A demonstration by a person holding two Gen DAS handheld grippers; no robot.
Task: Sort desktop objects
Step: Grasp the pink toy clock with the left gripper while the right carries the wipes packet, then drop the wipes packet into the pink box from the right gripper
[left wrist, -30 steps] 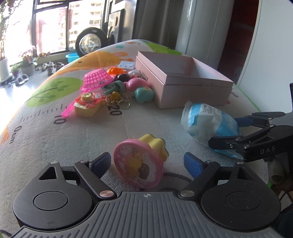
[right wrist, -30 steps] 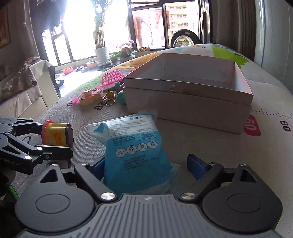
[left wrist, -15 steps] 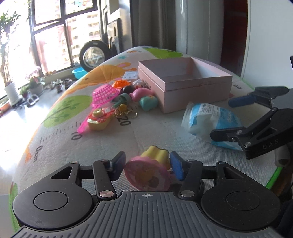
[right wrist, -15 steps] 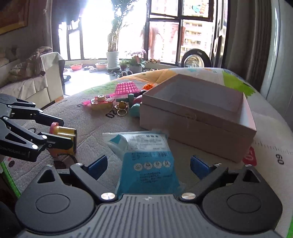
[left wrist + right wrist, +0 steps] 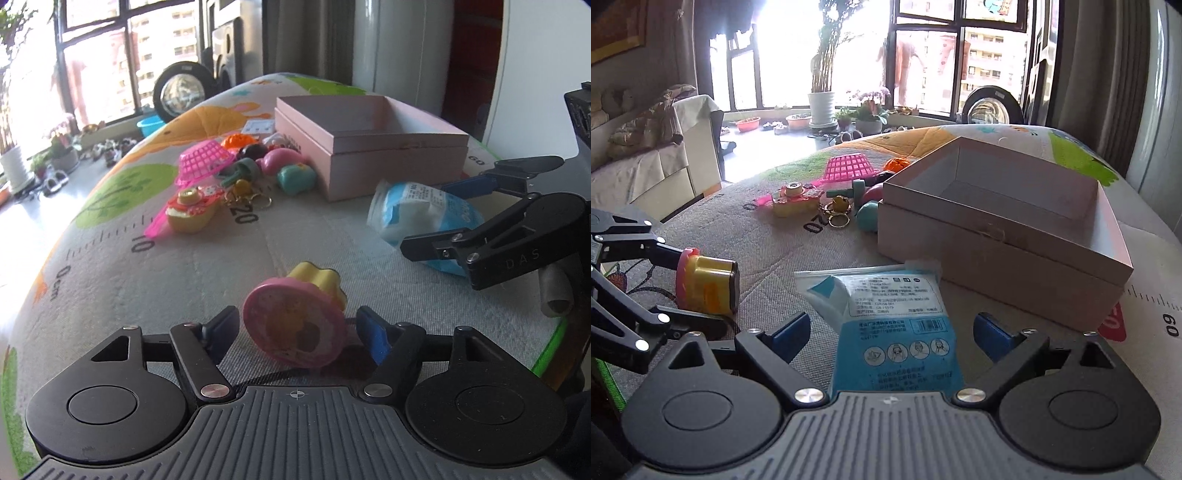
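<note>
Sunlit living room, patterned table (image 5: 184, 266). Left hand-held gripper (image 5: 295, 328) slacker than half a second ago, jaws apart either side of pink-and-yellow toy (image 5: 291, 325) lying tilted on table; probably needs regrasping. Right hand-held gripper (image 5: 892, 330) open astride blue packet (image 5: 894, 310), just before pink box (image 5: 997, 251).

Pink-yellow toy (image 5: 295, 325) tilted beside blue packet (image 5: 421, 218)

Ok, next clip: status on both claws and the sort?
Left claw open, straddling pink-and-yellow toy on mat. Right claw open, straddling blue mask packet. Pink box open, nothing visible inside. No blocker between packet and box.
</note>
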